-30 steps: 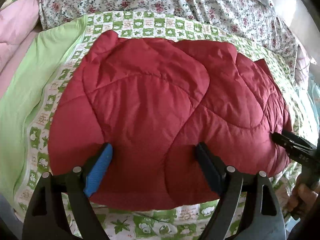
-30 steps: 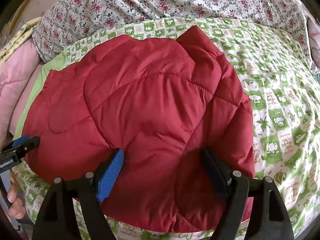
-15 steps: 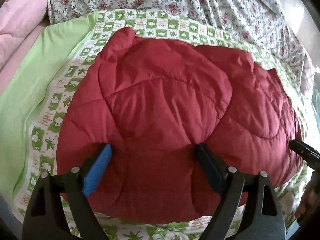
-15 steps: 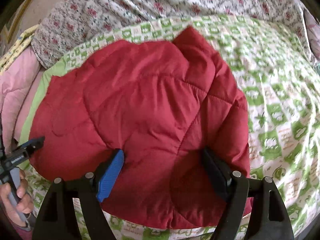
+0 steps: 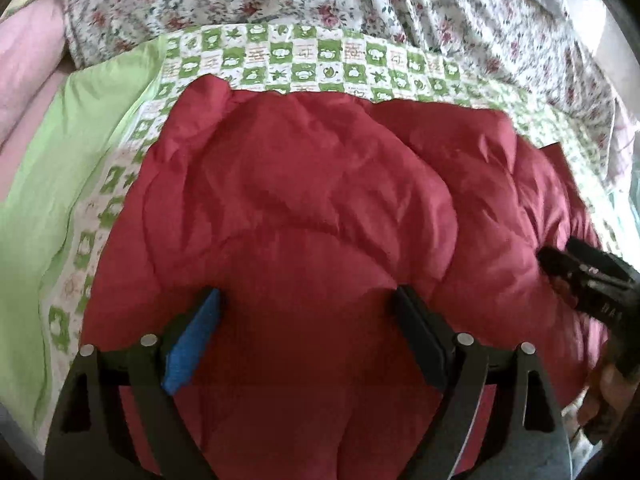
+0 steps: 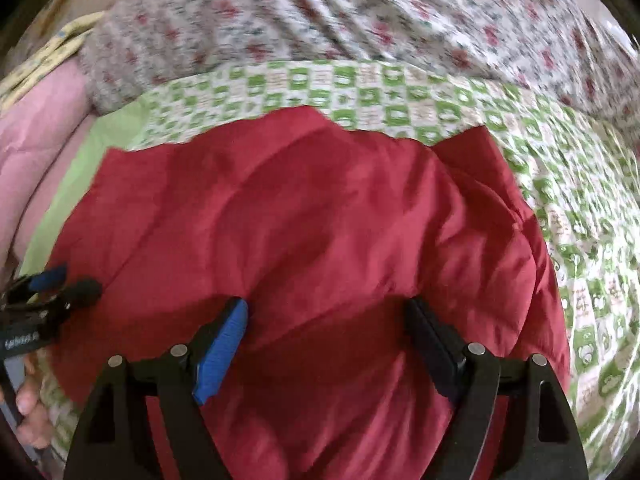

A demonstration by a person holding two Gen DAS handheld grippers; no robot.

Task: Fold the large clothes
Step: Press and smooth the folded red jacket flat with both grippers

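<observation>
A red quilted jacket (image 5: pixel 304 216) is spread on the green-and-white checked sheet (image 5: pixel 320 56) of a bed, with a floral duvet (image 5: pixel 360 0) behind it and a pink pillow (image 5: pixel 28 56) at the far left. The garment is seen as a thick, puffy bundle: one padded layer is laid over another, and a rounded flap lies on top at the middle. From this it is judged that at least one fold is already made, but the shape is not tidy yet; the edges are uneven and a corner stands out at the far right side.

The left gripper (image 5: pixel 308 340) is held over the near left part of the jacket with its jaws wide apart; the fabric is seen between them, but it is not pinched by the pads. The right gripper (image 6: pixel 328 344) is held in the same manner over the near right part, also spread and gripping nothing.

What is left, as it seems, is a further fold to make the bundle smaller, and then pressing flat. Because the padding is springy, the layers may open again if they are not held down.
</observation>
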